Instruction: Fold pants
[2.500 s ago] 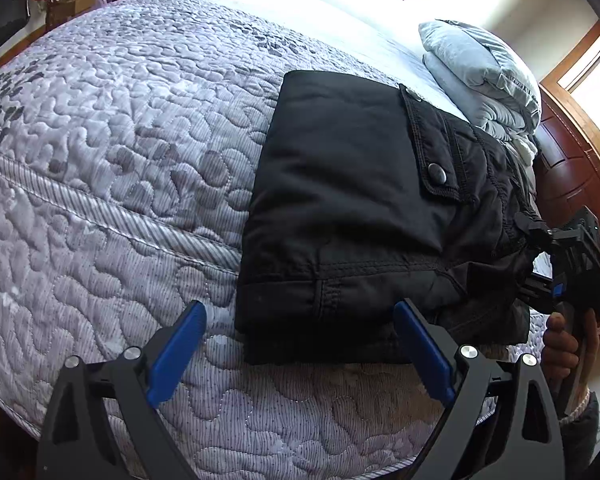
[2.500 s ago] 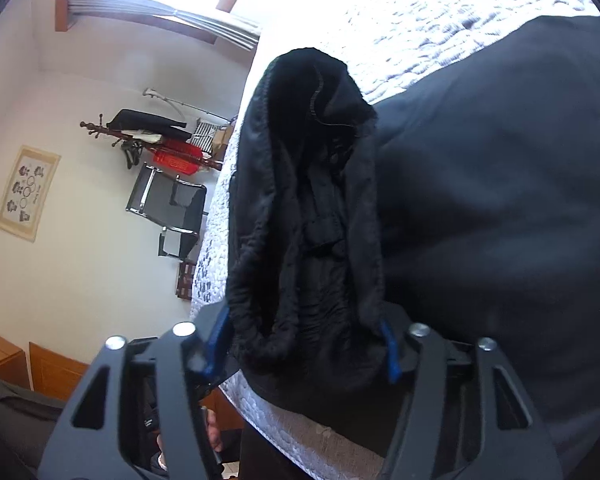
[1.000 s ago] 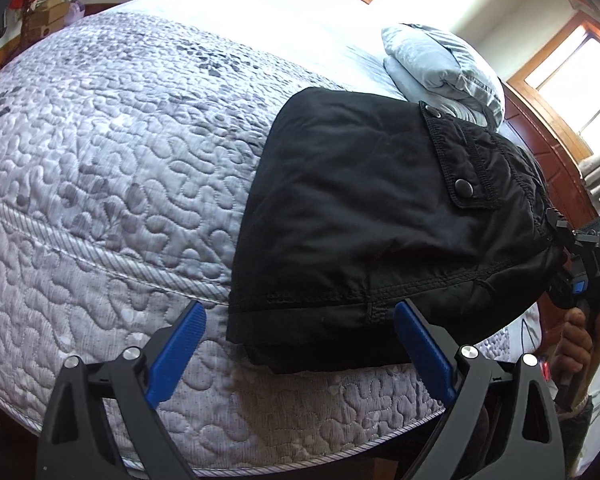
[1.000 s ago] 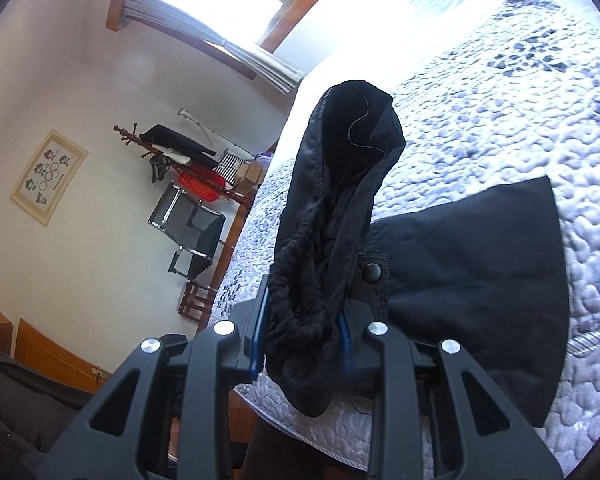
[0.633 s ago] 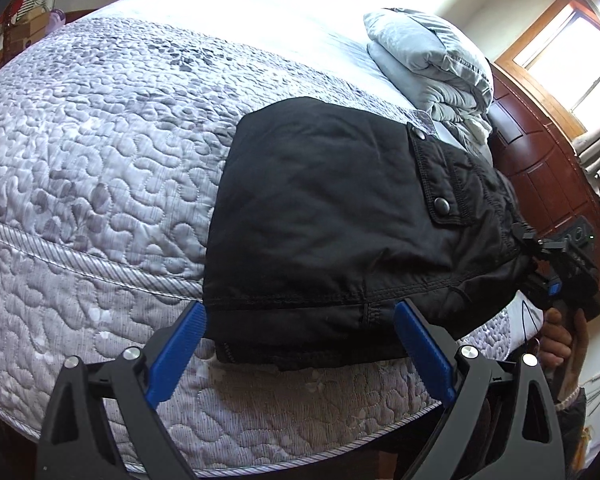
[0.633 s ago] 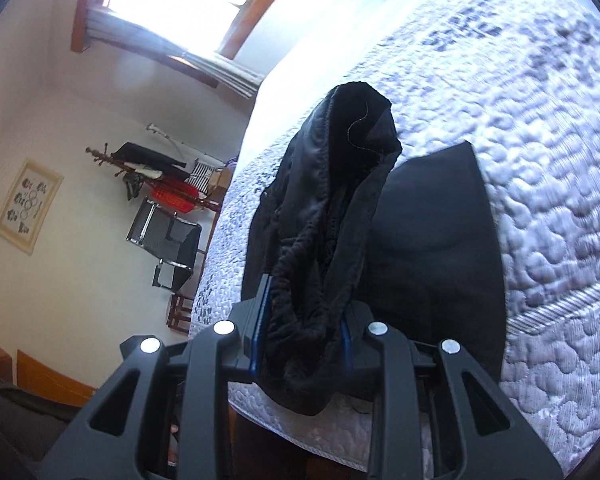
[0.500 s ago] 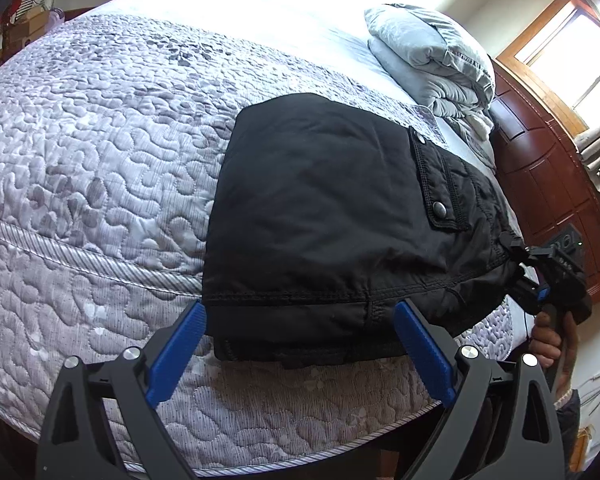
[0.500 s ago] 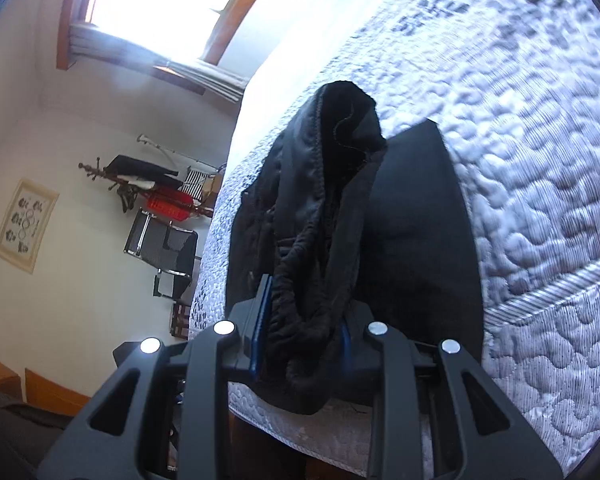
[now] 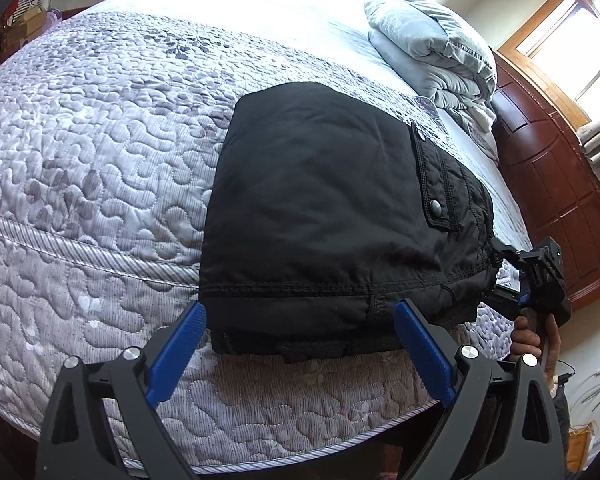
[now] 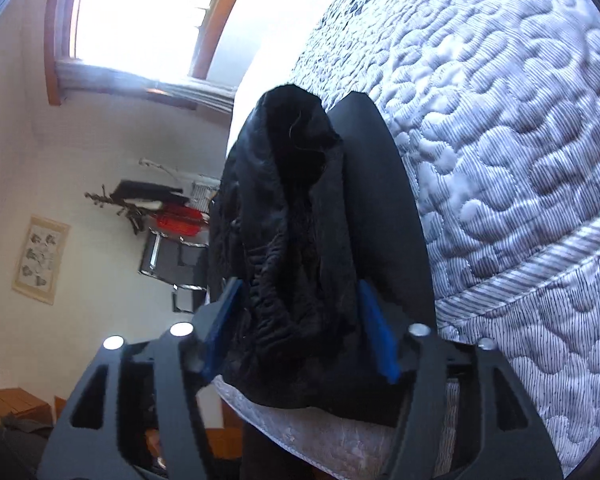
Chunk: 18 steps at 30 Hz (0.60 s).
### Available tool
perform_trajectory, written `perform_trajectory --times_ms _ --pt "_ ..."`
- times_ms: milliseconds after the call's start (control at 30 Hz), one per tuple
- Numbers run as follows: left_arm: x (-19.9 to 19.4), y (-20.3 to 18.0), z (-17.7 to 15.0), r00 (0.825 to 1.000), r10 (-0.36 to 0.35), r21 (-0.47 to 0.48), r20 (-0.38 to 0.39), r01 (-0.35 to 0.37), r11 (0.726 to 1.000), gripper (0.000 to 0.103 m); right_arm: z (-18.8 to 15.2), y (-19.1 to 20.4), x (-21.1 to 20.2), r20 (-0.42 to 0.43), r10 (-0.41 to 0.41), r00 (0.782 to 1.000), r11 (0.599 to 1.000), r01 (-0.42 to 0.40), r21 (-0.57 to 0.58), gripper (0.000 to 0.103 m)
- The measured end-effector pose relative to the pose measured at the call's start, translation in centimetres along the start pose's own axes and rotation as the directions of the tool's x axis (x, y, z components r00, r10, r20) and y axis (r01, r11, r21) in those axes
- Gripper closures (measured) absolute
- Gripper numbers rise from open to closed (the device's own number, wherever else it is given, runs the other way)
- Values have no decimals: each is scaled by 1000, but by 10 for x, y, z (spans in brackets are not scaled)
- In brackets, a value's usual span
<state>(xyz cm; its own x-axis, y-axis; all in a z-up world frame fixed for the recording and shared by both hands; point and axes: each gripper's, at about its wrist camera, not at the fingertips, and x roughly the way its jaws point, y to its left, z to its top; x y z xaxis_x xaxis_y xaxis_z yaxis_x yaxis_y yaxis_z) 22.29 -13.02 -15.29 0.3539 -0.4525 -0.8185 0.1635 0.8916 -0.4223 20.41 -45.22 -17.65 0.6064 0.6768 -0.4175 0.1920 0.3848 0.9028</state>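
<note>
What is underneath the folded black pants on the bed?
The folded black pants lie on the grey quilted bedspread, with more black layers stacked beneath the top panel at the near edge. How many layers, and the quilt directly under them, are covered.

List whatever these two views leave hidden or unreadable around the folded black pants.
- Lower layers of the folded black pants: left wrist view, covered by the top layer.
- Right gripper, jaws just opening around the bunched waistband: pad contact unclear, motion blur.
- Framed wall picture: right wrist view, too small and blurred.
- Quilted grey bedspread under the pants: hidden.
</note>
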Motion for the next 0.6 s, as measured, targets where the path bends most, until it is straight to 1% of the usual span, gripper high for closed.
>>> perform_trajectory --times_ms 33,67,133,200,300,333,400,433,467,500,567,600 --pt "0 0 -1 1000 -1 -1 -2 1 1000 7 0 0 -4 10 9 1000 1000 -9 -2 26" --pt "0 0 -1 1000 -1 0 -4 1 1000 7 1 2 -8 28 6 1000 1000 -6 -8 21" --pt "0 -1 -2 1000 -1 0 -3 1 1000 7 7 5 -11 39 2 999 1000 -1 -18 19" --pt "0 -1 -2 1000 -3 -3 -5 3 1000 7 15 9 -7 24 4 1000 1000 -3 -27 19" --pt "-1 -1 -3 1000 -9 -7 -3 9 1000 7 29 17 6 -2 -18 1000 999 18 -38 20" --pt "-2 -2 -4 1000 -10 -6 -3 10 1000 7 32 18 10 -5 -21 1000 999 20 -39 22" --pt "-2 -3 -4 1000 -7 -1 -4 7 1000 7 37 17 18 -19 -31 999 999 31 -36 37" --pt "-3 -4 -5 1000 -8 2 -1 8 1000 7 38 18 19 -25 -37 999 999 36 -36 49" --pt "-4 -5 -5 1000 -10 4 1 10 1000 7 38 19 21 -26 -47 999 998 46 -38 55" --pt "-5 -5 -4 1000 -11 7 3 11 1000 7 38 20 21 -27 -47 999 998 45 -40 58" --pt "-7 -7 -3 1000 -10 14 12 10 1000 7 36 25 21 -24 -42 999 998 41 -45 71" --pt "-8 -8 -3 1000 -8 17 17 8 1000 7 36 28 20 -23 -38 999 998 37 -49 74"
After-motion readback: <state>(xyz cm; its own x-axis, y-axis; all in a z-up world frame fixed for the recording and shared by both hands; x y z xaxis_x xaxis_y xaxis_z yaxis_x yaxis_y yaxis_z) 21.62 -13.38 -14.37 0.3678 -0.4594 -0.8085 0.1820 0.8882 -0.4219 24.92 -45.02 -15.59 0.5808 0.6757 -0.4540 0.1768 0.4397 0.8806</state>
